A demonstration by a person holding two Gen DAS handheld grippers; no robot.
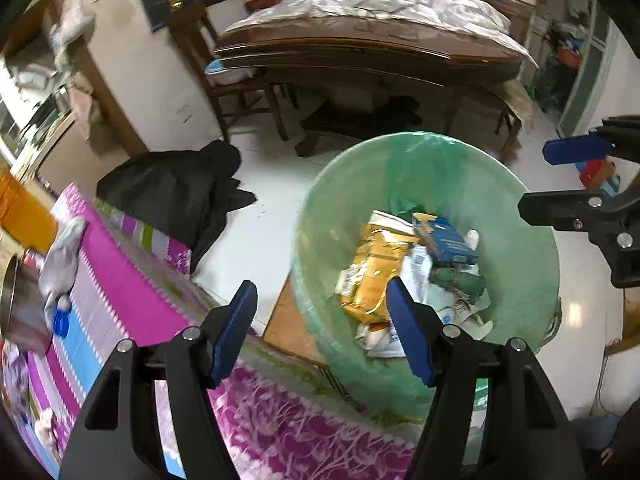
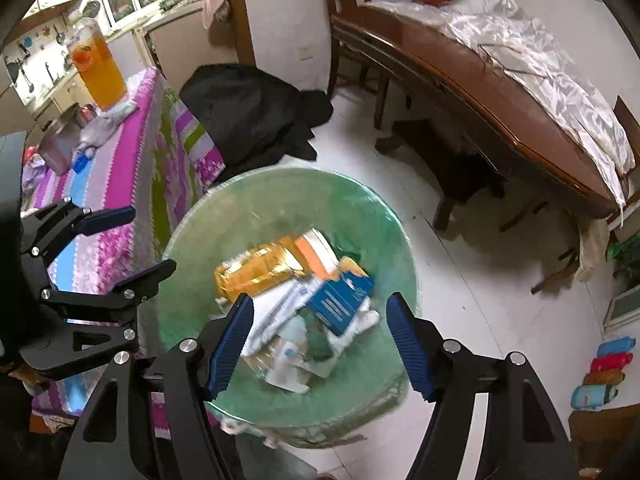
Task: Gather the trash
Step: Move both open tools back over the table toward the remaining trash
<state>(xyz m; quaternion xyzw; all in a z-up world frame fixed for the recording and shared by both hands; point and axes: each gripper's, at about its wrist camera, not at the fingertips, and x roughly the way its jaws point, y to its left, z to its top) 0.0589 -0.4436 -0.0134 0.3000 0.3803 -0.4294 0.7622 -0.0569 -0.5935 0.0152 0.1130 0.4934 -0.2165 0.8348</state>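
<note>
A bin with a green liner stands on the floor beside the table. Inside lie a yellow snack bag, a blue box and white paper scraps. My left gripper is open and empty above the bin's near rim and the table edge; it also shows in the right wrist view. My right gripper is open and empty right above the bin; it shows at the right in the left wrist view.
The table has a pink striped cloth with a metal pot, a grey rag and a jar of orange liquid. A black garment lies on the floor. A large wooden table stands behind.
</note>
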